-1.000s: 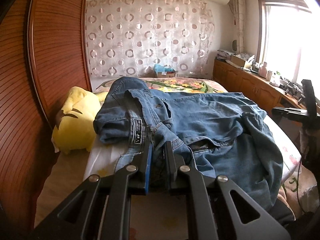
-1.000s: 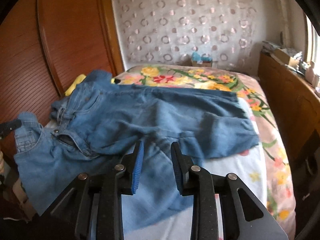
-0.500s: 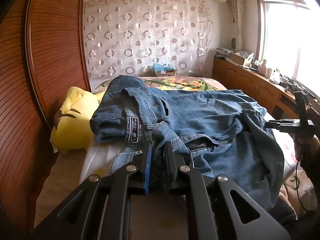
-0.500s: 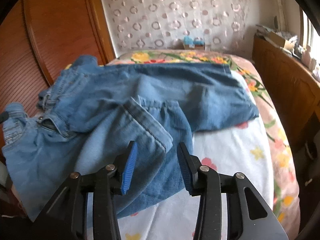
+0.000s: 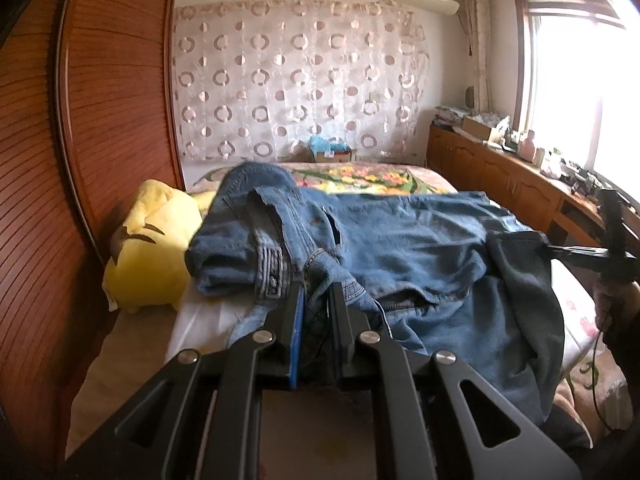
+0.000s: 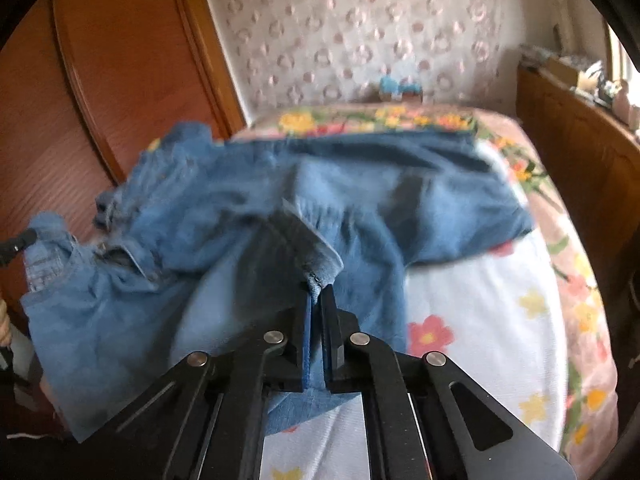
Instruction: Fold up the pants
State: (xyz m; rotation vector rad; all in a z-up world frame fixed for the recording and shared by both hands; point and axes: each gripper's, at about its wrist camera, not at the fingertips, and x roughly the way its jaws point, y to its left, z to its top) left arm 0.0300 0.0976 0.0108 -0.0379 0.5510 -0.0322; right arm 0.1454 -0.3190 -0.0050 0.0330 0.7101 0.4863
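With the left gripper (image 5: 316, 300) clamped on the jeans (image 5: 400, 248) waistband and the right gripper (image 6: 318, 300) clamped on the hem, lift both evenly, keeping denim taut above the bed (image 6: 480, 320).

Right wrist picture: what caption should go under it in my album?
Right gripper shut on the hem of blue jeans spread over a flowery bed.

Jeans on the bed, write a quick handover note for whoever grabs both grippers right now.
Left gripper: shut on the jeans at the waistband, near the zip.
Right gripper: shut on a leg hem.
Jeans lie bunched across the bed, waist toward the yellow plush toy.
Done: both ends gripped.
Left: probably spread them flat, lay leg on leg, then fold hem to waist.
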